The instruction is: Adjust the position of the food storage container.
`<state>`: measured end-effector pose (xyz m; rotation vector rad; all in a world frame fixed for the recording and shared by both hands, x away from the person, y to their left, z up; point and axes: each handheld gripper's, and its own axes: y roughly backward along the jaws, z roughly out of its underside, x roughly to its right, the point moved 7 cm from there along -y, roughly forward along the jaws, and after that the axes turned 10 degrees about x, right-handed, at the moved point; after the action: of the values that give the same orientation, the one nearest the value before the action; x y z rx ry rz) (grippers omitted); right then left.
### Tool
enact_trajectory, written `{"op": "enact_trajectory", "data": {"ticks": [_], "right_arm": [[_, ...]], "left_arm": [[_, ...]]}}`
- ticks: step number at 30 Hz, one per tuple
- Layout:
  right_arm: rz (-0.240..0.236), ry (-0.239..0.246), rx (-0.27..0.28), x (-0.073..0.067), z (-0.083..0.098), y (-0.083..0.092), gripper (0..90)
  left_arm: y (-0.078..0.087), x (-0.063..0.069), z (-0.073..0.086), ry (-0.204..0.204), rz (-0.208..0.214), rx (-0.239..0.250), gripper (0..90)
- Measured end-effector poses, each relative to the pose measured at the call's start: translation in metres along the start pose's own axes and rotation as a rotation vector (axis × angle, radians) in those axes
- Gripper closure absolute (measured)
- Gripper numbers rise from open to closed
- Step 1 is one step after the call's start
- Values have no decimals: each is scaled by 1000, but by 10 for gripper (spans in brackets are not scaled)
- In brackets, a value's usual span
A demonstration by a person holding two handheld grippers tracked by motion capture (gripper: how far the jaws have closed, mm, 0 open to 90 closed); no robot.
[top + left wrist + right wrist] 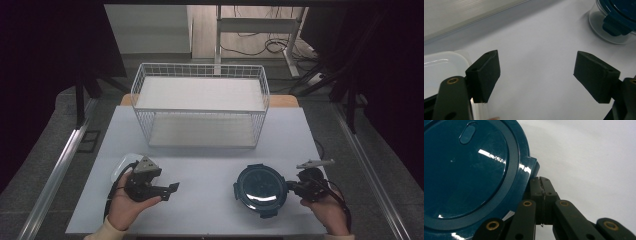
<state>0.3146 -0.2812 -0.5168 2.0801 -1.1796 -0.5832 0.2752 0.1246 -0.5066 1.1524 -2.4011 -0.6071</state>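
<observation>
High view: on the pale counter (200,175), before a white wire basket (200,102), the right tool (291,187) touches a round, glossy teal-lidded container (260,190); the left tool (170,190) hovers by a clear tub (121,165). Left gripper view: matte black jaws gape wide, empty. Right gripper view: jaws pressed together, holding nothing, against the lid's clasp (530,170).

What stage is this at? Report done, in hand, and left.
Done: nothing stored; the wire basket holds nothing. In hand: right tongs shut against the round blue-lidded container, at a lid tab; left tongs open beside a clear container. Left: presumably moving both.
</observation>
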Motion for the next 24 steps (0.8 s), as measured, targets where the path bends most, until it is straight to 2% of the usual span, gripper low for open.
{"op": "enact_trajectory", "data": {"ticks": [6, 24], "right_arm": [[-49, 10, -4, -12, -2, -2, 895], [-95, 95, -20, -50, -6, -10, 895]], "left_arm": [[-1, 0, 1, 1, 3, -3, 211], [-1, -2, 1, 7, 2, -1, 211]]}}
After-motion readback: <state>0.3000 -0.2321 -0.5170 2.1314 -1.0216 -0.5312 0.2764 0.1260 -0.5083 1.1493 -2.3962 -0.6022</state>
